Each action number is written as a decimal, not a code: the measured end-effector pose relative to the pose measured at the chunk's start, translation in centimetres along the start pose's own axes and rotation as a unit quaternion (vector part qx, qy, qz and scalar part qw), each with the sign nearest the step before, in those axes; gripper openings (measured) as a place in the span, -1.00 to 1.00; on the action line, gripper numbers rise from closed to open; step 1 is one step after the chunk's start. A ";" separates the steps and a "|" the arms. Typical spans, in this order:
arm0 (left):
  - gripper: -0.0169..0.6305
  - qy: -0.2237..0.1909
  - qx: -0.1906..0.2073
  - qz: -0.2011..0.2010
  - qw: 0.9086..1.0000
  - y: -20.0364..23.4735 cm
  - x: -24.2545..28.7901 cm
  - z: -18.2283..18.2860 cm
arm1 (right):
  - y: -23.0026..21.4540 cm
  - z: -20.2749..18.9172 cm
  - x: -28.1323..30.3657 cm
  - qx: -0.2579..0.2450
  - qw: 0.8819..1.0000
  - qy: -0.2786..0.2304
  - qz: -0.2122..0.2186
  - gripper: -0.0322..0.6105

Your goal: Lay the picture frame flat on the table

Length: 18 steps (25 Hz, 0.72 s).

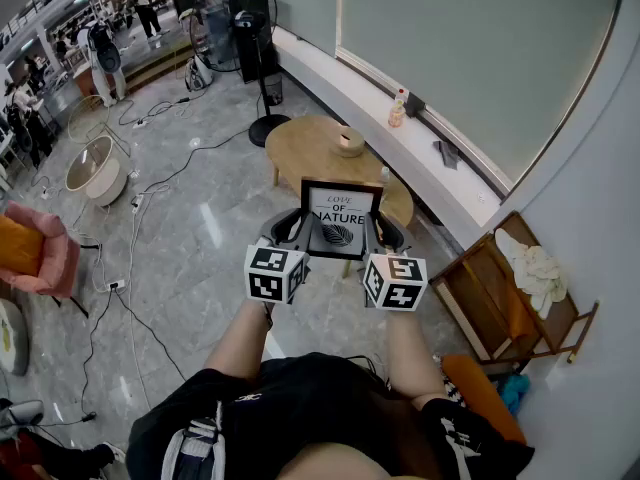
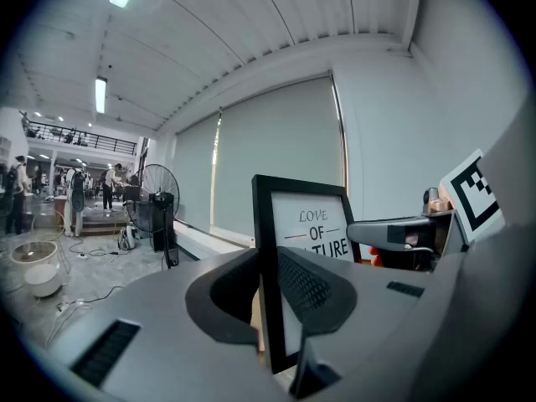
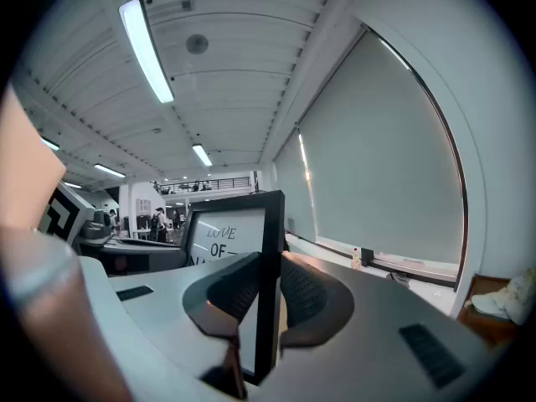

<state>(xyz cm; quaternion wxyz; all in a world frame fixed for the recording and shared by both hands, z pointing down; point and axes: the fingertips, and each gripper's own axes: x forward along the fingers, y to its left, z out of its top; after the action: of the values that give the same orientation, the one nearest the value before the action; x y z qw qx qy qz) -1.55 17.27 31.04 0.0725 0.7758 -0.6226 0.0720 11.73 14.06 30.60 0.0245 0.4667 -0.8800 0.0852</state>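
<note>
A black picture frame [image 1: 341, 218] with a white print reading LOVE OF NATURE hangs upright in the air, near the front edge of a round wooden table [image 1: 305, 148]. My left gripper [image 1: 296, 230] is shut on the frame's left edge [image 2: 270, 275]. On the opposite side my right gripper [image 1: 377, 235] is shut on its right edge [image 3: 269, 283]. In both gripper views the thin black border sits squeezed between the two ribbed pads. The frame faces me and stands vertical, clear of the tabletop.
A small round wooden object [image 1: 350, 141] sits on the table. A standing fan [image 1: 240, 18] is behind the table on the left. A wooden rack [image 1: 500, 298] with cloths stands at the right wall. Cables [image 1: 130, 268] trail over the grey floor; a window ledge [image 1: 400, 133] runs behind.
</note>
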 end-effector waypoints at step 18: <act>-0.70 -0.013 -0.009 -0.011 1.000 3.0 -6.1 -0.4 | 6.6 -0.3 -2.5 0.012 1.000 -0.002 0.002 -0.61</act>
<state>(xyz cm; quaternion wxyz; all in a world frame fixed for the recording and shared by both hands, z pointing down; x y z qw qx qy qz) -5.78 22.56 30.24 0.0723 0.7829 -0.6155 0.0550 7.65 19.80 29.76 0.0167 0.4657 -0.8797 0.0947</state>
